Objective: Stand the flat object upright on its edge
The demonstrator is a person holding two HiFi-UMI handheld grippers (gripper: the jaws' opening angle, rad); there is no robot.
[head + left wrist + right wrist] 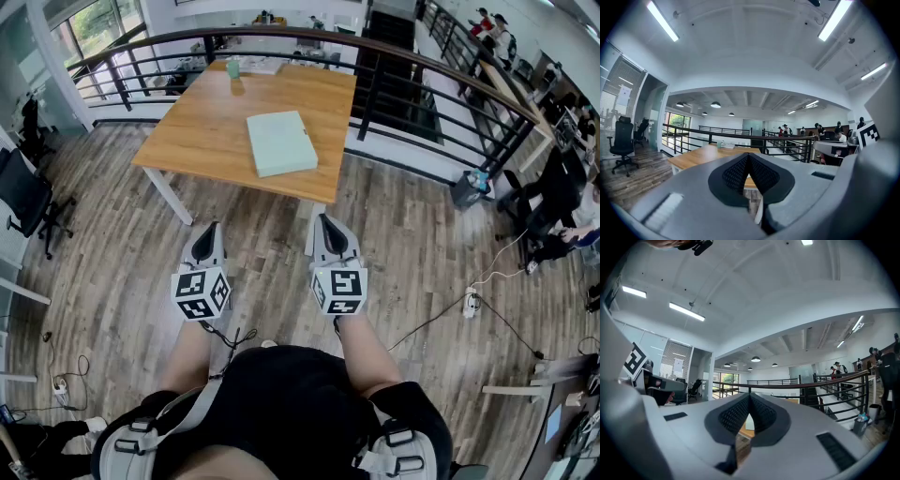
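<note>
A pale green flat book-like object lies flat near the front edge of the wooden table. My left gripper and right gripper hover side by side over the floor, short of the table's front edge, both shut with nothing in them. In the left gripper view the left gripper has its jaws touching, with the table ahead and the flat object a thin sliver on it. In the right gripper view the right gripper is pinched shut too, with a strip of table showing behind it.
A small green cup and papers sit at the table's far edge. A curved black railing runs behind and to the right of the table. Office chairs stand at left. Cables and a power strip lie on the wooden floor at right.
</note>
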